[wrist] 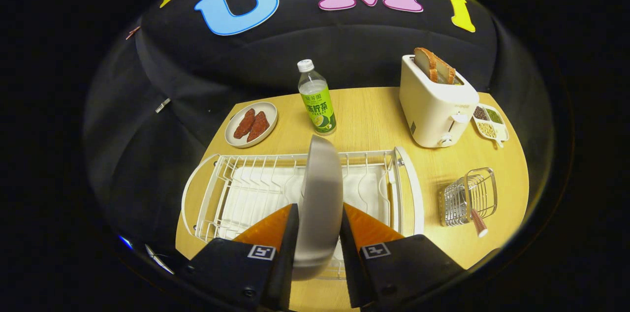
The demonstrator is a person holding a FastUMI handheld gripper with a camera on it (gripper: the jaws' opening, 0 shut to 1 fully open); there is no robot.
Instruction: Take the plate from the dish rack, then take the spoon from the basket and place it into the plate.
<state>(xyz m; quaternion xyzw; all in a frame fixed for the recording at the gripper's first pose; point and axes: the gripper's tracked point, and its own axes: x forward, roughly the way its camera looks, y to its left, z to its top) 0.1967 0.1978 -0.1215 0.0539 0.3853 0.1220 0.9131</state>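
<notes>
A grey plate [322,189] stands on edge between my two fingers, over the white wire dish rack [236,179]. My gripper [318,221] is shut on the plate, one finger pressing each face near its lower rim. To the right of the rack a small wire basket [467,196] rests on the wooden table, and the spoon's ribbed handle [478,224] sticks out of its near end. The spoon's bowl is hidden inside the basket.
Beyond the rack stand a green-labelled bottle [317,100] and a white toaster [435,105] with bread slices. A small plate with reddish meat pieces [251,124] lies at the back left. A divided dish of beans [488,122] lies right of the toaster.
</notes>
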